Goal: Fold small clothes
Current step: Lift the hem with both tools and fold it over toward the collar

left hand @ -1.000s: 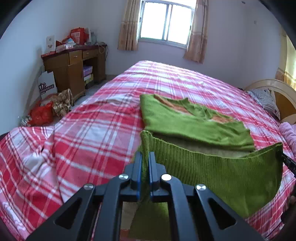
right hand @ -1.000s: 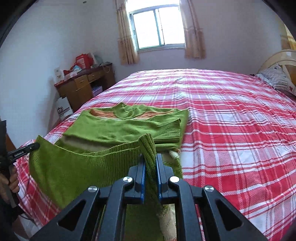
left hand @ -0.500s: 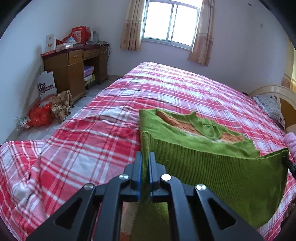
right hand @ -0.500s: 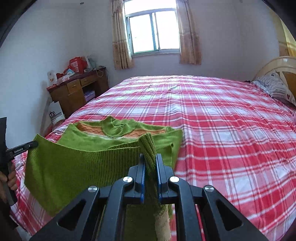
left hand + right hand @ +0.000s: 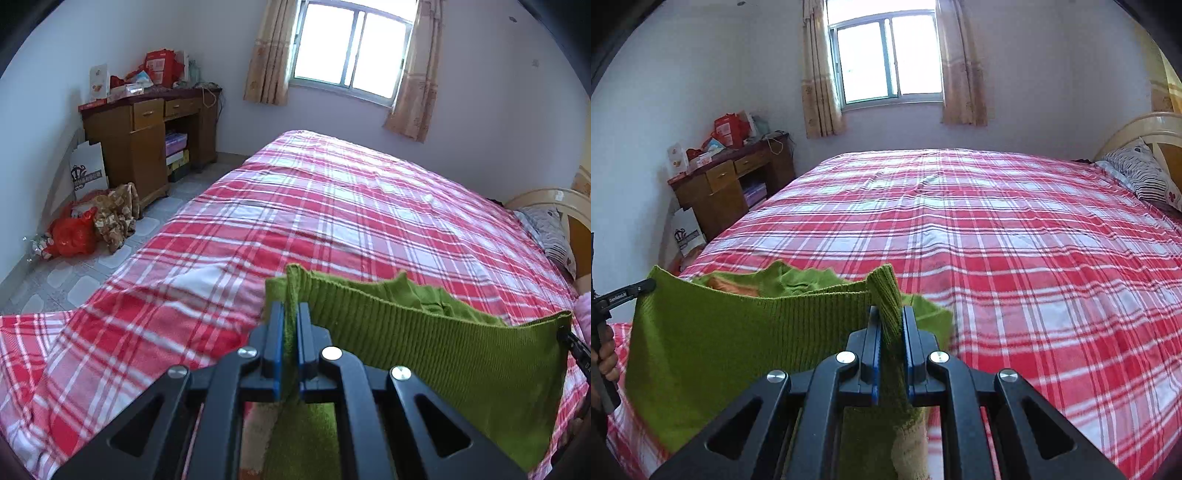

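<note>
While both tongs clamp the hem | left gripper [image 5: 290, 341], right gripper [image 5: 889, 347] hold green sweater [image 5: 443, 343] corners | hem spans crosswise between them; collar lies ahead, toward bed [image 5: 1015, 229] middle.

green ribbed sweater [image 5: 443, 354], red-white plaid bedspread [image 5: 332, 206]

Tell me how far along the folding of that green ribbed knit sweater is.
Partway. Done: the green ribbed knit sweater already looks narrowed, no sleeves hanging out. In hand: the left gripper and right gripper each pinch a hem corner, holding the ribbed edge raised above the collar end on the red plaid bedspread. Left: probably lay the hem over the collar, release and smooth.
</note>
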`<state>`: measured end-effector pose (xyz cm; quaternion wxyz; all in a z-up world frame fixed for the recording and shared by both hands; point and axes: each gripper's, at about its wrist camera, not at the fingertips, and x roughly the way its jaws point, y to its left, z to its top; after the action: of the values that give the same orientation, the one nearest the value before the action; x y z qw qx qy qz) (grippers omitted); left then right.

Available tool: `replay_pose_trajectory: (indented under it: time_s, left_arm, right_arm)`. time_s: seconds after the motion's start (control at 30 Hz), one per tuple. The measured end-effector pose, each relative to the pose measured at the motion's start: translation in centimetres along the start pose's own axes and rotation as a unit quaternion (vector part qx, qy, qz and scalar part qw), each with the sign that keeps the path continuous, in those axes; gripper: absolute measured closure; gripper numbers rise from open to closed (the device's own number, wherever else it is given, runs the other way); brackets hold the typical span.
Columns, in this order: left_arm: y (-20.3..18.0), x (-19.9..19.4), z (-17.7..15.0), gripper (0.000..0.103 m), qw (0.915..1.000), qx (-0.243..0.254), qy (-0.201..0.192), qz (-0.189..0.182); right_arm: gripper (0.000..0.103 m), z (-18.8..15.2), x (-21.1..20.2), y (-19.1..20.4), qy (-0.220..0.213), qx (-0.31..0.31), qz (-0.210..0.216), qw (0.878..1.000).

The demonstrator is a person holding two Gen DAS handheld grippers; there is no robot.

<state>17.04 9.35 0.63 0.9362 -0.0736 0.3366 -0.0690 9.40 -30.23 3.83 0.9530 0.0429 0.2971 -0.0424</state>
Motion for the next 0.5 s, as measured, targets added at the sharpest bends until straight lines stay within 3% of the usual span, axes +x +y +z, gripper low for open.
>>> replay_pose_trajectory:
  time_s: [0.17, 0.37, 0.5]
  left_arm:
    - [0.0, 3.1, 1.7, 0.097, 0.9998, -0.016, 0.004, 0.005]
    - [-0.3, 7.6, 3.3, 0.101, 0.9988, -0.022, -0.001, 0.044]
    - [-0.3, 10.7, 2.7, 0.101, 0.9973, -0.025, 0.025, 0.065]
  right_arm:
    - [0.094, 1.8, 3.6, -0.1, 0.002, -0.002, -0.018, 1.000]
    - [0.094, 3.0, 8.8, -0.7, 0.012, 0.006, -0.045, 0.999]
    - [0.094, 2.0, 12.6, -0.9, 0.035, 0.007, -0.064, 0.997]
